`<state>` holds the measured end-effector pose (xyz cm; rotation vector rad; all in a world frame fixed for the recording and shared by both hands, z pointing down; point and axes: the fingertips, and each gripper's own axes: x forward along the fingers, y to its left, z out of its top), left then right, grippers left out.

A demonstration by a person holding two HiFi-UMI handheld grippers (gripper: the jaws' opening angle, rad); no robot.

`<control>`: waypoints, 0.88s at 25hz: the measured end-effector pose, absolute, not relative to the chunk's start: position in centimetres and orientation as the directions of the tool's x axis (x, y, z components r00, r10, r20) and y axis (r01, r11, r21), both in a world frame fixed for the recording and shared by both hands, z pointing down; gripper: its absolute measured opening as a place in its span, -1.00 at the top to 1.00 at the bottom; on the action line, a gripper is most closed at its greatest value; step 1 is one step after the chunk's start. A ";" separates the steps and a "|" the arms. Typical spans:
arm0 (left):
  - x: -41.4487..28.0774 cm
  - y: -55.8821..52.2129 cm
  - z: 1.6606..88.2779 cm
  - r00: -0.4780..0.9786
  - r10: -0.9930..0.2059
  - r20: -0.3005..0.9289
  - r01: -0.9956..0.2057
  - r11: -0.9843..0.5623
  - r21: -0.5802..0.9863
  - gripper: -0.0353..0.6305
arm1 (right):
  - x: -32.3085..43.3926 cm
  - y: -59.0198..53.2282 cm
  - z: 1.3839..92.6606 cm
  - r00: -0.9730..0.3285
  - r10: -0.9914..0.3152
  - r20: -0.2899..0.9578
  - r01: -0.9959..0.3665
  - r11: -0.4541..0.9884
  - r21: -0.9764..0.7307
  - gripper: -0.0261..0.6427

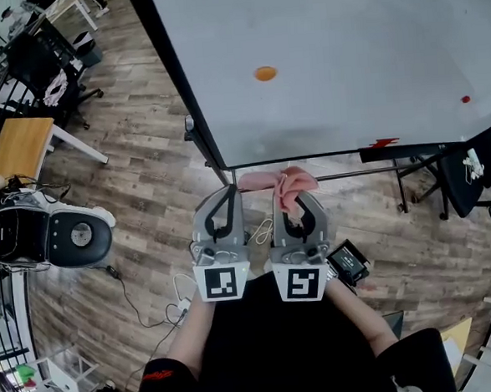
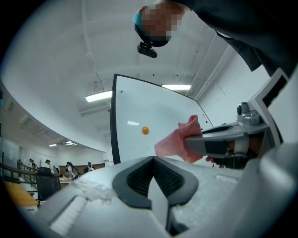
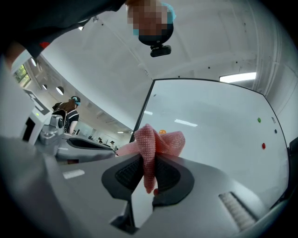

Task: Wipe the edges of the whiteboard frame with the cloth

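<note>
Just below the lower left corner of the whiteboard (image 1: pixel 344 50), the two grippers sit side by side close to the person's body, neither one touching the board. The right gripper (image 3: pixel 148 162) has its jaws pressed together on the pink cloth (image 3: pixel 156 142). One fold is pinched between the pads, and the rest bunches up past the tips toward the board. The left gripper (image 2: pixel 152 160) has its jaws brought together with nothing between them. It appears to have no part in the wiping.

The black whiteboard frame (image 1: pixel 190 103) runs up the left side and along the bottom just ahead of the cloth. In the head view the cloth lies near the bottom edge but looks apart from it. An orange magnet (image 1: pixel 265 73) and a red magnet (image 1: pixel 465 98) sit on the board face, away from the frame.

This looks like the approach to a wiping stroke, with the cloth gripped and not yet on the frame. The next move probably calls for pushing the right gripper forward until the loose bunch of cloth presses on the frame near the corner. It would then drag along one edge with steady contact, keeping the hard jaws off the board
</note>
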<state>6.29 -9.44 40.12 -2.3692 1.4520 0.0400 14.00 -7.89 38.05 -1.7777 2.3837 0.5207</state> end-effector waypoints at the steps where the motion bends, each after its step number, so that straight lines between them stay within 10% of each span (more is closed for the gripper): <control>1: 6.5 -9.5 39.8 0.471 -0.856 -0.214 -0.867 -0.404 -0.291 0.90 | 14.3 -7.9 37.7 -0.300 -0.904 -0.305 -0.948 0.248 0.198 0.76; 22: 8.5 -8.5 36.2 0.390 -0.876 -0.284 -0.906 -0.310 -0.288 0.90 | 17.5 -6.6 33.3 -0.364 -0.849 -0.383 -0.930 0.314 0.190 0.76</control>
